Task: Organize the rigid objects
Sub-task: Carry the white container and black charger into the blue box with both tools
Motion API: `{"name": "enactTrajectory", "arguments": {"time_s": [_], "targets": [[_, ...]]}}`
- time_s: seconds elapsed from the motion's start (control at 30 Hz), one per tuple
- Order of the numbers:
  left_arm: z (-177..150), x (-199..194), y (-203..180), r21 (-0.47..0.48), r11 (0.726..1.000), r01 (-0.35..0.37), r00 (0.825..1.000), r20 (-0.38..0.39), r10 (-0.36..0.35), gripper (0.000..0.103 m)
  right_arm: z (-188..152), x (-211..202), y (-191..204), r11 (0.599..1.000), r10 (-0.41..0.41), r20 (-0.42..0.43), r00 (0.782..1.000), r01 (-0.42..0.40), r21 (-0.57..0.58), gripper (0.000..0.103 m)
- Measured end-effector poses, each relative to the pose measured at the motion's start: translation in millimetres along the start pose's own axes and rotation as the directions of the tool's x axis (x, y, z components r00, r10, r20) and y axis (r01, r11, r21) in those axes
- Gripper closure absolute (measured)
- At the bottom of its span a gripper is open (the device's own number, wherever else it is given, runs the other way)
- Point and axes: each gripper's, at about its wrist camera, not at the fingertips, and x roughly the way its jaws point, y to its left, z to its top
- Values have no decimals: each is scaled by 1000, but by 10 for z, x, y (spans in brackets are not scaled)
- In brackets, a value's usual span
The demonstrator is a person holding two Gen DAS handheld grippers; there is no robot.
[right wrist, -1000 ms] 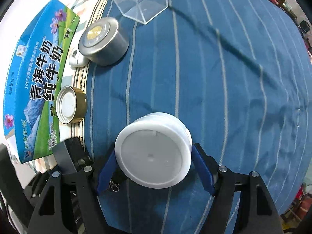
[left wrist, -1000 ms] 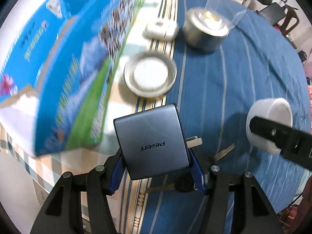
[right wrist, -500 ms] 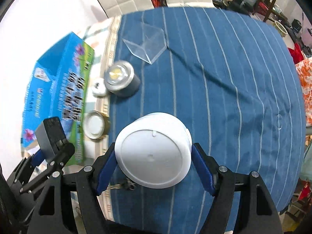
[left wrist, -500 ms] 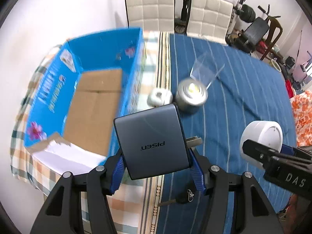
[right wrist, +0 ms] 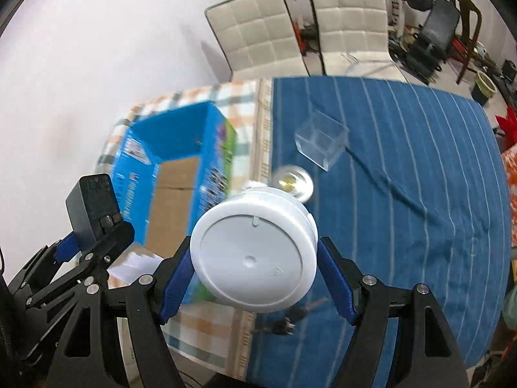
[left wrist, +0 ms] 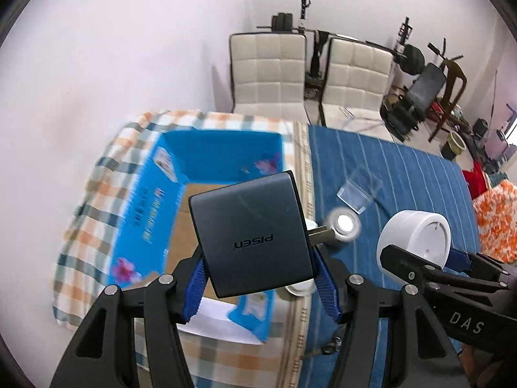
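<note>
One blue carton (left wrist: pixel 206 155), one dark charger (left wrist: pixel 252 236) and one white round tub (right wrist: pixel 255 255) are visible. One clear plastic box (right wrist: pixel 321 142), one metal tin (right wrist: pixel 295 182) and two white chairs (left wrist: pixel 268 74) stand farther off.

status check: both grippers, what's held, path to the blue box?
Left gripper shut on grey charger, above blue box. Right gripper shut on white round container, beside the box. Box open-topped, nothing in the way.
</note>
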Motion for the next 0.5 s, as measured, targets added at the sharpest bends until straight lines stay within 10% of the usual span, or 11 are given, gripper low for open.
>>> {"name": "enactTrajectory", "arguments": {"time_s": [0.5], "targets": [[467,423,949,43,997,-59,997,-52,62,47,385,391,952,997,72,12,997,-72,-1,27]]}}
